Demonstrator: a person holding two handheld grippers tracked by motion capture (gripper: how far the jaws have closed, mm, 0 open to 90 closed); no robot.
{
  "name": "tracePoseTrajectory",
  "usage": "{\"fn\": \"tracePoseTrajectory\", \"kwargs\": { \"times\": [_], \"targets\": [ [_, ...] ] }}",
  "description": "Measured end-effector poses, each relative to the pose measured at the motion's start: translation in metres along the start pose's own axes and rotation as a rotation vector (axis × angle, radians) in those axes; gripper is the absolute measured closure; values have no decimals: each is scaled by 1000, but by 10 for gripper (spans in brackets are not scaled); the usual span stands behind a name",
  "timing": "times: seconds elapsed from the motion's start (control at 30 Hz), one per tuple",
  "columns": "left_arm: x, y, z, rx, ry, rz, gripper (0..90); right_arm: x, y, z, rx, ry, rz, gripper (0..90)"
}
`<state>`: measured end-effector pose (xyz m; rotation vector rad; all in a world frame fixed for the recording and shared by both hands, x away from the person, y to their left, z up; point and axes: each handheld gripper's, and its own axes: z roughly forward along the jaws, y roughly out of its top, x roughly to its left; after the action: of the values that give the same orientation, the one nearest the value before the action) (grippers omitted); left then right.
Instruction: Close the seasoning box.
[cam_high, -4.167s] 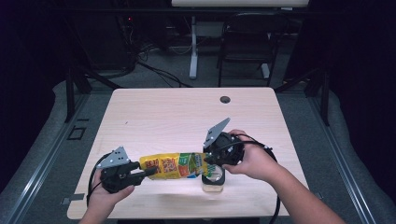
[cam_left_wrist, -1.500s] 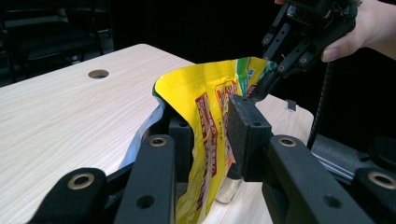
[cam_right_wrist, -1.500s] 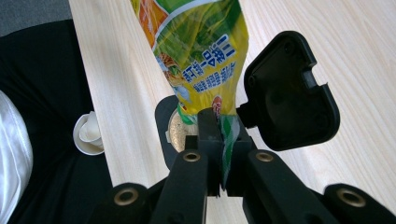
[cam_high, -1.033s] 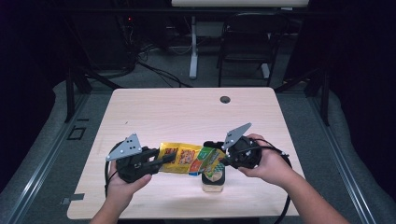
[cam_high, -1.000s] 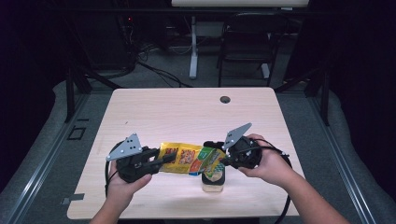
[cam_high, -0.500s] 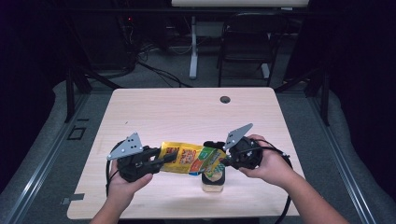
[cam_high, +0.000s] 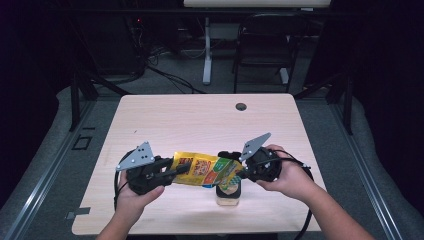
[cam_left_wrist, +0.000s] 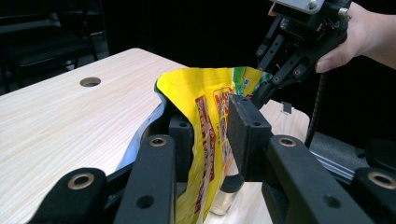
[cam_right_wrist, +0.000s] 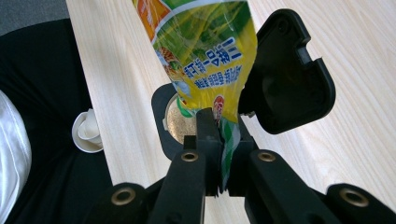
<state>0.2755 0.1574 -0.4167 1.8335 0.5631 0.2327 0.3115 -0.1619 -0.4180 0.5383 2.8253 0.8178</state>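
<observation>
A yellow snack bag (cam_high: 205, 170) hangs lengthwise between my two grippers, just above the table. My left gripper (cam_high: 182, 167) is shut on its left end; in the left gripper view the bag (cam_left_wrist: 201, 93) bulges between the black pads (cam_left_wrist: 243, 130). My right gripper (cam_high: 239, 172) is shut on the bag's thin green edge (cam_right_wrist: 226, 135). Under that end stands a small jar (cam_high: 228, 192) with its black flip lid (cam_right_wrist: 285, 79) open and brownish contents (cam_right_wrist: 180, 121) visible. The bag's corner (cam_right_wrist: 205, 42) hangs over the jar mouth.
The wooden table (cam_high: 200, 120) has a round cable hole (cam_high: 241, 106) near its far edge. A chair (cam_high: 260, 40) and desk legs stand behind the table in the dark. The jar sits close to the table's near edge.
Since the oldest frame both hands and the bag have shifted a little to the right, over the jar. Over the last second nothing has visibly moved.
</observation>
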Motion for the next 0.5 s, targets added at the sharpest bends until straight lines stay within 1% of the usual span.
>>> {"fn": "tracePoseTrajectory", "kwargs": {
  "times": [0.1, 0.23, 0.43, 0.5],
  "targets": [
    [-1, 1, 1, -2, -2, 3, 723, 0, 0, 0, 10, -7, -8, 872],
    [-1, 3, 2, 2, -5, 10, 723, 0, -1, 1, -5, -2, 3, 872],
    [-4, 5, 4, 7, -9, 22, 723, 0, -2, 0, -3, -5, 1, 872],
    [-4, 6, 5, 2, -11, 21, 723, 0, -2, 0, 1, -7, -2, 871]
  ]
}}
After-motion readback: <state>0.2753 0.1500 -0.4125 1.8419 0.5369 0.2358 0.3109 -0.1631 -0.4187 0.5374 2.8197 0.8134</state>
